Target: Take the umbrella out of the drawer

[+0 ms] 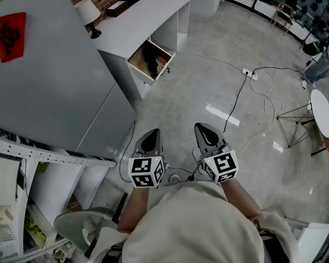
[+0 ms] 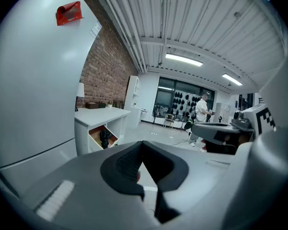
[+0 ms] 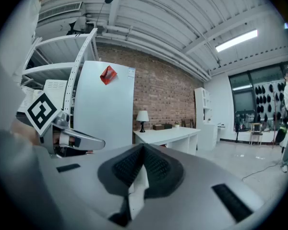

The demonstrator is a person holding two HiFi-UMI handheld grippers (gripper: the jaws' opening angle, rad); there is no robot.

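While the drawer (image 1: 138, 59) gapes, both tools (image 1: 152, 132) (image 1: 201, 127) are closed.

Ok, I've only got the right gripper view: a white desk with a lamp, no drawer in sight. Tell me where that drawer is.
Observer: In the head view the drawer stands open below the desk, at the end where the lamp is.
Operator: Check that the umbrella is in it.
Observer: A dark bundle lies inside. It is likely the umbrella, but too small to be sure.
Operator: Report the left gripper's jaws.
Observer: The left gripper has its jaws together in its own view, with nothing between them.
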